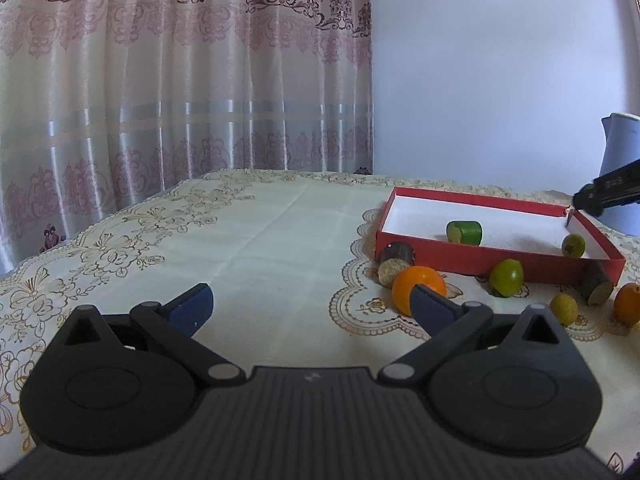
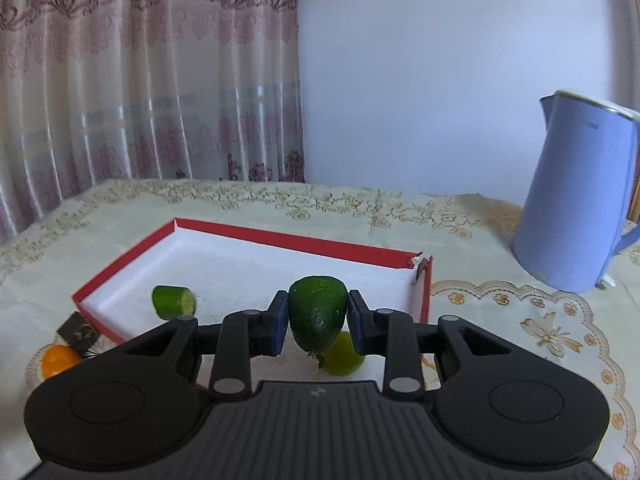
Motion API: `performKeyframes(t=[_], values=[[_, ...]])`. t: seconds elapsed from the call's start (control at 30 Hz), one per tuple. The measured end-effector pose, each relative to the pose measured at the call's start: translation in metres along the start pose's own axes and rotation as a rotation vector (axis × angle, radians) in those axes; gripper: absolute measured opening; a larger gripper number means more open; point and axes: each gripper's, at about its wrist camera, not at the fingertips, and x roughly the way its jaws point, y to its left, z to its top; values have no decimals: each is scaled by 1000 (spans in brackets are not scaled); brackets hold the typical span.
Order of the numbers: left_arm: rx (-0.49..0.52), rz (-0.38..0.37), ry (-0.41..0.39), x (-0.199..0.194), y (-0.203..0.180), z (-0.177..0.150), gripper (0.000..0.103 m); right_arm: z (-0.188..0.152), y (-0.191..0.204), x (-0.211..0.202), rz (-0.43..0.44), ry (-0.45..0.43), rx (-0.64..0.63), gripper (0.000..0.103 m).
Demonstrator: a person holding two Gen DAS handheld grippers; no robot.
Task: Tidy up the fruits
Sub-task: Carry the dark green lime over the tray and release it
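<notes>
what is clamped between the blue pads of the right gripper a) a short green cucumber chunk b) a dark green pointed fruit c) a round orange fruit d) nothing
b: in the right wrist view the right gripper has its pads pressed on both sides of a dark green pointed fruit, held above the red shallow box with a white floor.

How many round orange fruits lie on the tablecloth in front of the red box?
2. One round orange fruit lies by the left front corner of the red cardboard box. The other orange fruit sits beyond the right front corner, cut off by the picture's edge. More may be hidden.
</notes>
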Motion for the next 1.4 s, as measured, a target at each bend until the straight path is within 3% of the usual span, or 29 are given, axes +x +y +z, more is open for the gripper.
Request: performKeyframes(t=[0.4, 0.8, 0.83, 0.9, 0.93, 0.97, 1.2, 1.4], values=[[10, -2, 10, 1, -3, 0, 103, 4, 20, 43, -17, 88, -48, 30], [12, -2, 12, 1, -3, 0, 103, 9, 19, 54, -67, 107, -23, 30], [13, -1, 13, 1, -3, 0, 103, 10, 19, 53, -73, 108, -22, 32], [13, -1, 12, 1, -3, 0, 103, 11, 18, 52, -75, 110, -22, 58], [12, -1, 12, 1, -3, 0, 103, 11, 17, 51, -77, 103, -21, 76], [12, -1, 12, 1, -3, 0, 103, 11, 18, 48, -84, 83, -21, 81], [9, 1, 19, 2, -3, -3, 103, 17, 8, 21, -69, 11, 23, 81], [9, 0, 18, 1, -3, -3, 103, -5, -28, -41, -38, -142, 122, 81]])
